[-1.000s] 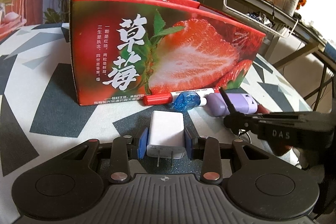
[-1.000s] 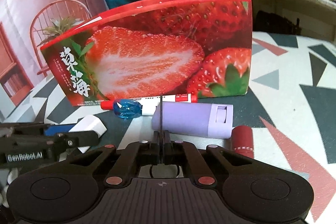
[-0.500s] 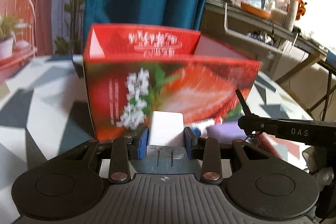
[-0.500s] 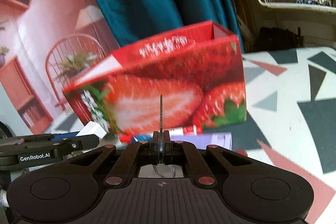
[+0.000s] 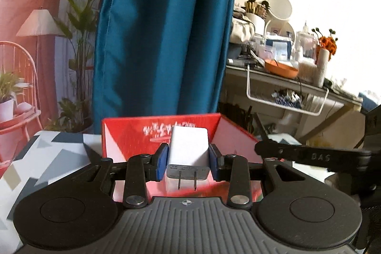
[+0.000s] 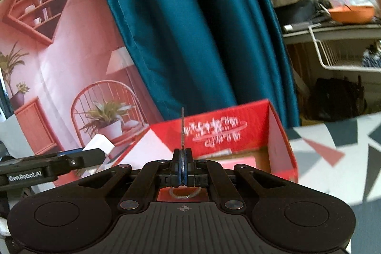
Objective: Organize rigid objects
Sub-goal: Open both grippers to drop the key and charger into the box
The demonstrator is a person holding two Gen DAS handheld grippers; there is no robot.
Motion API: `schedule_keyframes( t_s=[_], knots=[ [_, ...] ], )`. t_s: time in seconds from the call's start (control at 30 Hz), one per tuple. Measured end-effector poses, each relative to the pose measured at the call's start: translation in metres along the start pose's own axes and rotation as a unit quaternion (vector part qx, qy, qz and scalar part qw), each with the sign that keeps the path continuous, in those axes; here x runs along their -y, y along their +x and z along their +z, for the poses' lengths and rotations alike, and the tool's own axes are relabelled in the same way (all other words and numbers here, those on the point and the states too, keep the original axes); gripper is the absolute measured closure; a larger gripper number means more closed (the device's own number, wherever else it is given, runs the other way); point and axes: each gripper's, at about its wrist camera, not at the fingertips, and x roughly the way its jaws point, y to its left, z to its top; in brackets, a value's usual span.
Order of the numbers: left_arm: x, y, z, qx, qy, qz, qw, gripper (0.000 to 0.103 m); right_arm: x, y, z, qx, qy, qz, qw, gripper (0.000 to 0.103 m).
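A white plug-in charger point(image 5: 188, 149) sits between the blue pads of my left gripper point(image 5: 188, 158), which is shut on it, prongs pointing back at the camera. My right gripper point(image 6: 182, 158) is shut on a thin metal key point(image 6: 182, 125) that stands edge-on, its ring point(image 6: 183, 193) hanging below the pads. Both grippers hover just in front of and above the open top of the red strawberry box point(image 5: 133, 135) point(image 6: 238, 135). Each gripper shows in the other's view: the right gripper point(image 5: 309, 155) at the right side, the left gripper point(image 6: 47, 168) with the charger point(image 6: 98, 145) at the left.
The box stands on a table with a grey, white and red triangle pattern point(image 5: 47, 158) point(image 6: 333, 158). A teal curtain point(image 5: 162, 27) hangs behind it. A cluttered shelf with a white wire basket point(image 5: 285, 99) stands at the right. A printed pink room backdrop point(image 6: 59, 63) fills the left.
Both grippers have risen with the charger and the key still held. The view now looks into the box's open top, and the marker and purple case on the table have dropped out of sight.
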Motion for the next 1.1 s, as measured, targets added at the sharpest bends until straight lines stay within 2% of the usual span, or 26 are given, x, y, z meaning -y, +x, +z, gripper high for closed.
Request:
schedule_keyframes(
  t_s=[0.1,0.23,0.43,0.57,0.87,0.93,1.0,1.1],
  knots=[
    [-0.004,0.023,0.014,-0.010,0.003,0.003,0.9999,0.065,0.004,0.025,0.013,-0.014,-0.004,-0.011,1.000,0.101],
    [-0.013,0.057,0.020,-0.044,0.005,0.020,0.9988,0.065,0.016,0.059,0.015,-0.045,0.013,-0.033,0.998,0.101],
    [-0.021,0.100,0.006,-0.110,0.010,0.040,0.9931,0.065,0.032,0.102,0.003,-0.105,0.007,-0.080,0.991,0.101],
    [-0.026,0.117,-0.005,-0.134,0.019,0.051,0.9894,0.065,0.037,0.116,-0.007,-0.129,0.003,-0.096,0.987,0.101],
    [-0.027,0.132,-0.013,-0.167,0.047,0.076,0.9819,0.065,0.037,0.118,-0.010,-0.119,-0.008,-0.105,0.987,0.101],
    [-0.029,0.129,-0.012,-0.164,0.044,0.071,0.9829,0.065,0.038,0.114,-0.010,-0.111,-0.002,-0.100,0.989,0.097],
    [-0.029,0.123,-0.010,-0.155,0.048,0.069,0.9843,0.062,0.036,0.108,-0.010,-0.101,0.000,-0.096,0.990,0.088],
    [-0.027,0.113,-0.006,-0.138,0.048,0.068,0.9870,0.052,0.028,0.096,-0.011,-0.082,-0.018,-0.089,0.993,0.081]
  ],
)
